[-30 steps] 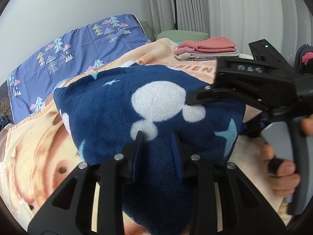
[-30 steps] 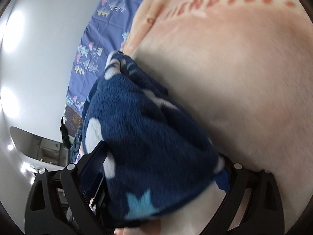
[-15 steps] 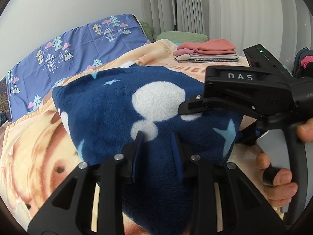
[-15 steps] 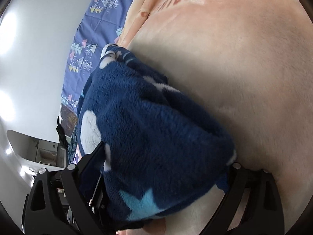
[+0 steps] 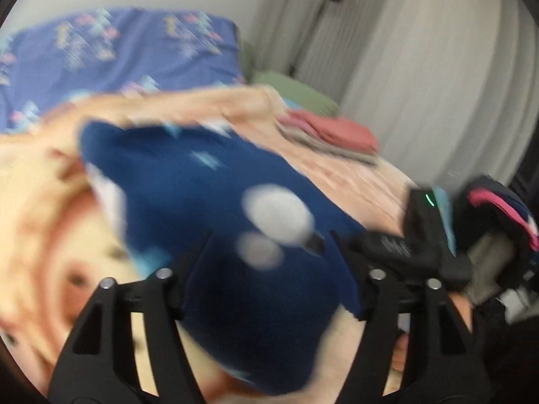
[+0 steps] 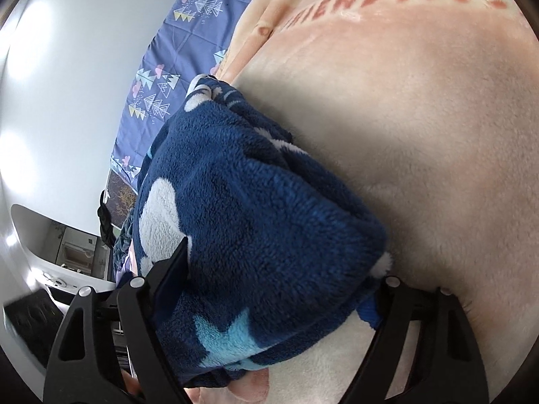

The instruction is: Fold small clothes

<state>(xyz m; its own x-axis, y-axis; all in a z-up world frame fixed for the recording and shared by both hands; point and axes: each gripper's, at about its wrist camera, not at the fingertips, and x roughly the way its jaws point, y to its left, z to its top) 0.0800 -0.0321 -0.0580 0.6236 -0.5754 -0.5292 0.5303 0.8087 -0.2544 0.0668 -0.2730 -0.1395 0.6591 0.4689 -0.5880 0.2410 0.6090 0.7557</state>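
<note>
A peach blanket (image 6: 421, 134) covers the bed, curtains at one o'clock; the navy fleece garment (image 6: 256, 222) lies bunched mid-blanket, plush, with white blobs and pale blue stars; the left gripper (image 5: 269, 269) is opening, garment between its fingers but unpressed, likely letting the fold settle; the right gripper (image 6: 279, 289) straddles the thick bundle, closing in, seemingly to pin it.
</note>
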